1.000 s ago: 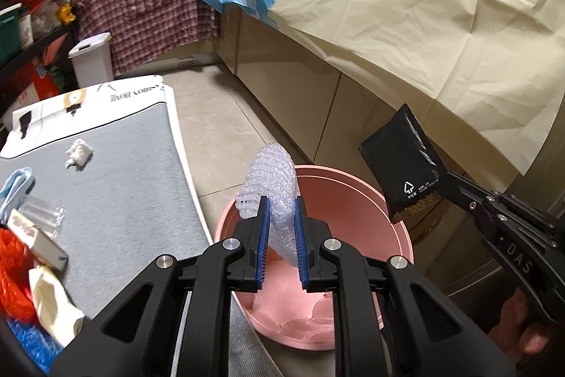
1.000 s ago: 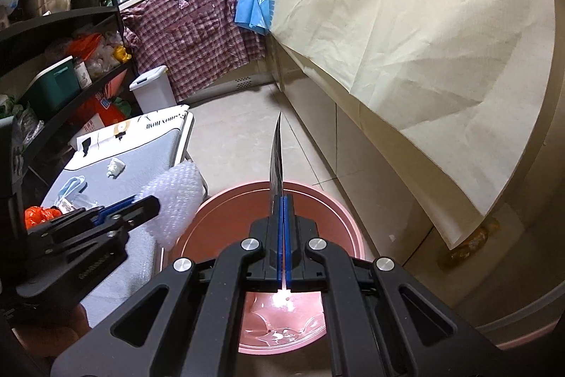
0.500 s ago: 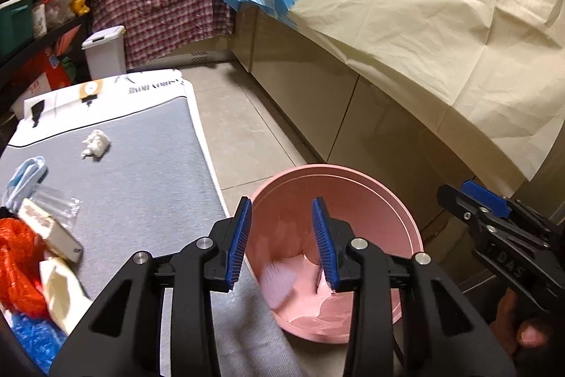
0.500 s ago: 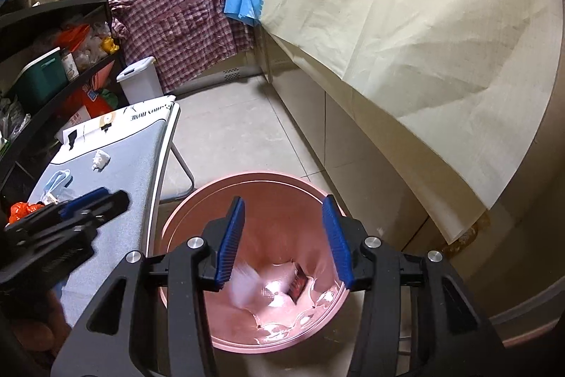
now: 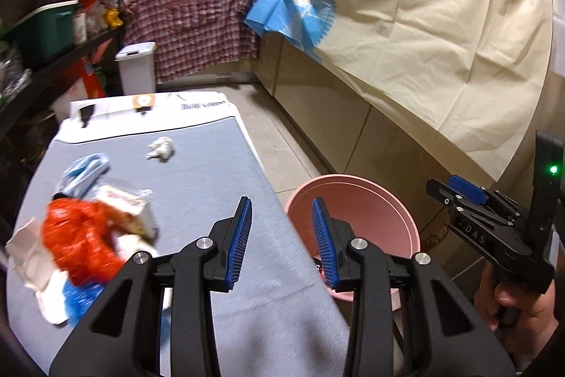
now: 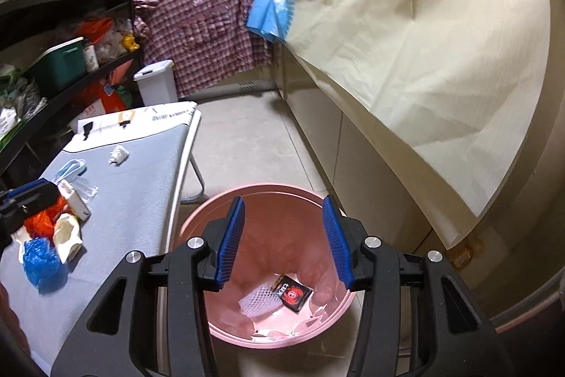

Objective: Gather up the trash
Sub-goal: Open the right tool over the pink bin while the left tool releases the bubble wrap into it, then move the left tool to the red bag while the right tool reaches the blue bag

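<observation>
1. Both claws stand released with nothing between the pads: the left claw (image 5: 281, 237) has just been opening and now looks across the grey surface (image 5: 197, 172), and the right claw (image 6: 284, 237), jaws just opened too, hangs over the pink bin (image 6: 197, 218).
2. Down in the pink bin lie a black sachet (image 6: 291, 293) and a bit of bubble wrap (image 6: 259, 301), touching each other on the bottom.
3. What's left to collect sits on the grey surface, well away from the pink bin on its far side: an orange plastic bag (image 5: 79, 241), a small white box (image 5: 125, 205) against it, a blue crinkled bag (image 6: 40, 262) and a cream wrapper (image 6: 67, 237).
4. Farther from the pink bin still: a pale blue face mask (image 5: 84, 170) and, beyond it, a crumpled tissue (image 5: 161, 148), lying alone.
5. Handling, as I judge it: all of this is light and soft. The orange plastic bag is thin, slippery film, so pinch a raised fold at the top, not a flat edge.
6. The small white box looks stiff; take it across its narrow sides.
7. The crumpled tissue will squash, so bite through its middle.
8. The face mask is limp; grab the bunched body, since a loop would dangle and snag.
</observation>
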`<state>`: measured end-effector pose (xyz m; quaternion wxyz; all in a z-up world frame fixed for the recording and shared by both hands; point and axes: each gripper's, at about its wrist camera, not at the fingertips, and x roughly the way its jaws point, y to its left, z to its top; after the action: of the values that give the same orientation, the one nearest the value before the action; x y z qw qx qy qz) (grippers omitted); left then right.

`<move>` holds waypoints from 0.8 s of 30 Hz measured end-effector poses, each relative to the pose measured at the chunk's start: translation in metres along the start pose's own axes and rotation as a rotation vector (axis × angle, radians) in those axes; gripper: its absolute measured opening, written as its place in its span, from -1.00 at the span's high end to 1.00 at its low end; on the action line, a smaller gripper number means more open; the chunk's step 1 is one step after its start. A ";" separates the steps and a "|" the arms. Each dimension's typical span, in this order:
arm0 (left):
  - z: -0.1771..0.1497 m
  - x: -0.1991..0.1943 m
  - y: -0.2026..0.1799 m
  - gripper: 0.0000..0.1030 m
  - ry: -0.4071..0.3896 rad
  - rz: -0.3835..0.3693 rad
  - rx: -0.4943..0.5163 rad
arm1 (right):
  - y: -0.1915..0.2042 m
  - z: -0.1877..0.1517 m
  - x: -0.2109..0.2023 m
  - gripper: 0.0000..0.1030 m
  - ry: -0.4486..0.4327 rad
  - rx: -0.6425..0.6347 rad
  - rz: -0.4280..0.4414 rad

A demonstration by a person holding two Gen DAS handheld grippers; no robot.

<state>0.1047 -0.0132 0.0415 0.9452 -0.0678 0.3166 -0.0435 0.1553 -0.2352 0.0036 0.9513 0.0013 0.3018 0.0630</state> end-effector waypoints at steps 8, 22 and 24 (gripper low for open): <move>0.008 -0.060 0.030 0.30 -0.059 0.045 0.001 | 0.026 -0.002 -0.031 0.10 -0.072 -0.052 0.053; 0.016 -0.102 0.107 0.31 -0.064 0.110 -0.071 | 0.114 -0.002 -0.046 0.32 -0.081 -0.084 0.235; 0.017 -0.101 0.114 0.31 -0.063 0.122 -0.067 | 0.131 -0.004 -0.043 0.33 -0.077 -0.090 0.264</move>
<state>0.0394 0.1142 0.0973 0.9527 -0.0814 0.2916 0.0269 0.1026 -0.1102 0.0306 0.9447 0.0006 0.2592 0.2009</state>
